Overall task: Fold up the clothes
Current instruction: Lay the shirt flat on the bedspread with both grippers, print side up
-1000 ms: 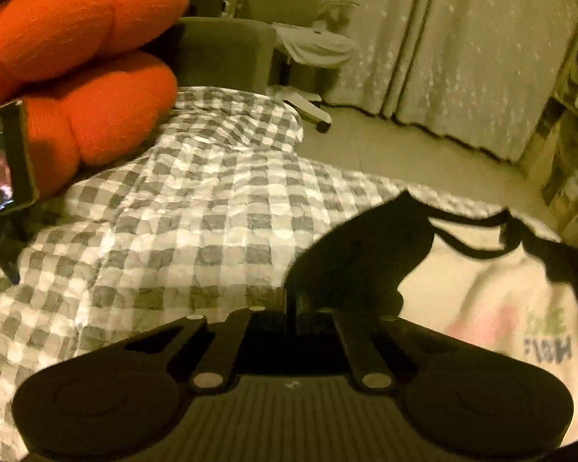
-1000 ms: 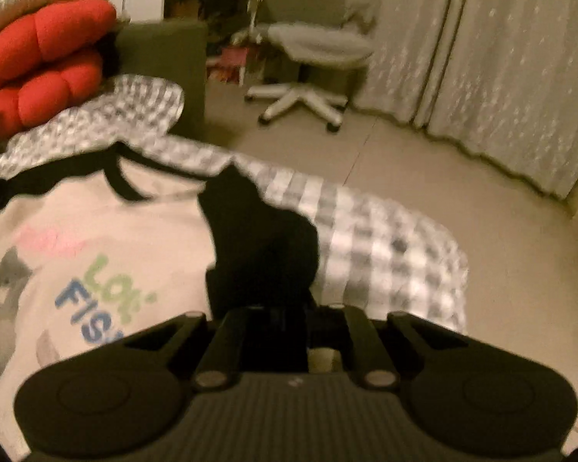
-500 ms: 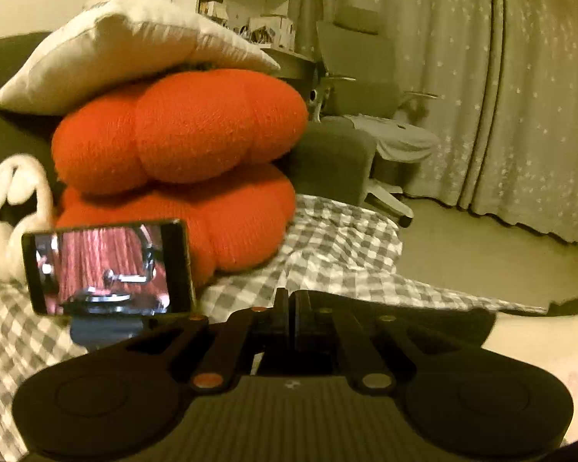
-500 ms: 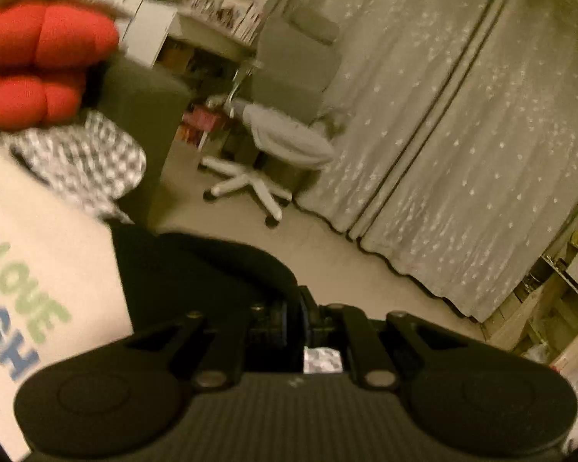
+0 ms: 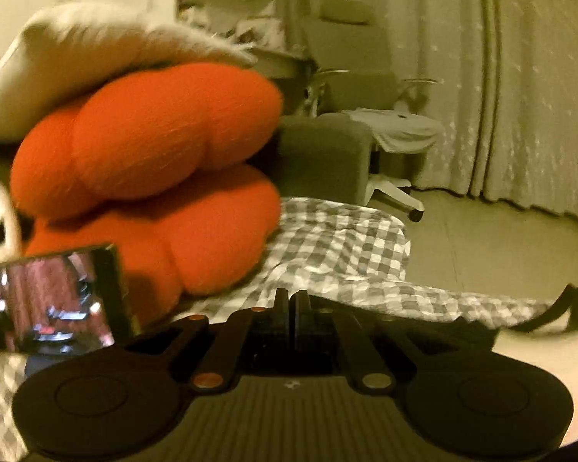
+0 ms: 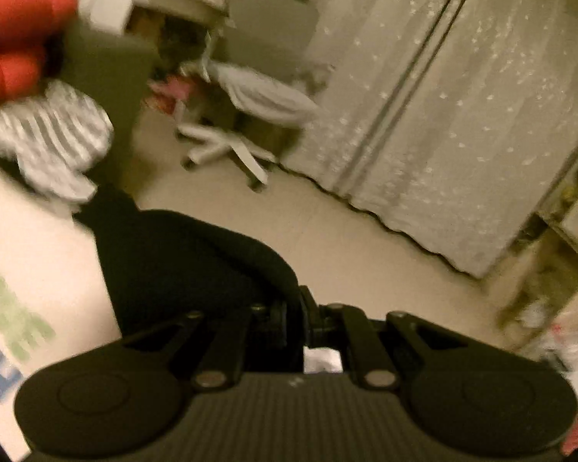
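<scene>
The left hand-held gripper (image 5: 291, 302) is seen pressed together on a black sleeve of the cream printed T-shirt (image 5: 535, 350), which trails off at three o'clock. The right hand-held gripper (image 6: 302, 310) is clamped on the other black sleeve (image 6: 181, 265). Beyond, the grey-and-white checked bed cover (image 5: 339, 254) is spread, with a lit phone screen (image 5: 54, 300) at nine o'clock, orange plush cushions (image 5: 154, 177) and, farthest, pale dotted curtains (image 6: 462, 107).

Orange cushions (image 5: 154, 177) stacked under cream pillow (image 5: 96, 57). Grey-white check shown on blanket (image 5: 339, 254). Cream shirt (image 6: 31, 254) printed with green, blue letters; black sleeve (image 6: 173, 265). Pale speckled curtain (image 6: 443, 96).
</scene>
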Demonstrator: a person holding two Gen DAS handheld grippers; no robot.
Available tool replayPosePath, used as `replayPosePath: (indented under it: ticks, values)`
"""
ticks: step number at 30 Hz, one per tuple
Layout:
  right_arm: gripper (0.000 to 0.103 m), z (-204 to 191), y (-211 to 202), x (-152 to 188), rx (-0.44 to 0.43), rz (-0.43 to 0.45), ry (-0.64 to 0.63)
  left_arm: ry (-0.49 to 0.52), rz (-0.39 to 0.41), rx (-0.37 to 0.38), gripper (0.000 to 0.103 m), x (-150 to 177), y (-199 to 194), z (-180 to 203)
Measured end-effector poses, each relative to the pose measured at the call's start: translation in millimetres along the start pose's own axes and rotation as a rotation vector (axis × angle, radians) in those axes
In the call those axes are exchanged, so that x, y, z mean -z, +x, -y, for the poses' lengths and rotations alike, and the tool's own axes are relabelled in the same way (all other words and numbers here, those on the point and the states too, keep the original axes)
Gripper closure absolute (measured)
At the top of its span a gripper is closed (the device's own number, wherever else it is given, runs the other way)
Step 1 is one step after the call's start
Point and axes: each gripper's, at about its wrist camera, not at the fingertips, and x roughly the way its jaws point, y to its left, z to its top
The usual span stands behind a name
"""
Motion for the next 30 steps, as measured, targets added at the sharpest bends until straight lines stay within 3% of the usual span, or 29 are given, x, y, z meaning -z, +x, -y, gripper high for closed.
replayPosePath:
  ticks: [6,10,13,18,21,25,30]
  values:
    - [0.092,-7,17,17,0.001,-0.101,0.018,0.067,-0.051,-0.010,0.097,21,16,21]
    - [0.065,5,-2,15,-0.014,-0.088,0.062,-0.001,-0.046,-0.017,0.096,12,4,10]
    - [0.058,16,-19,13,-0.030,-0.074,0.101,-0.024,-0.024,-0.021,0.090,4,-16,-2]
    - [0.056,32,-49,13,-0.085,-0.055,0.154,-0.043,-0.099,0.050,0.083,4,-53,-35]
    - [0.055,33,-74,17,-0.130,-0.035,0.135,-0.123,-0.142,0.101,0.079,8,-83,-67]
    - [0.055,36,-104,18,-0.189,-0.016,0.164,-0.191,-0.174,0.143,0.072,28,-129,-104]
    - [0.054,34,-145,25,-0.244,0.005,0.156,-0.157,-0.193,0.157,0.064,64,-184,-120]
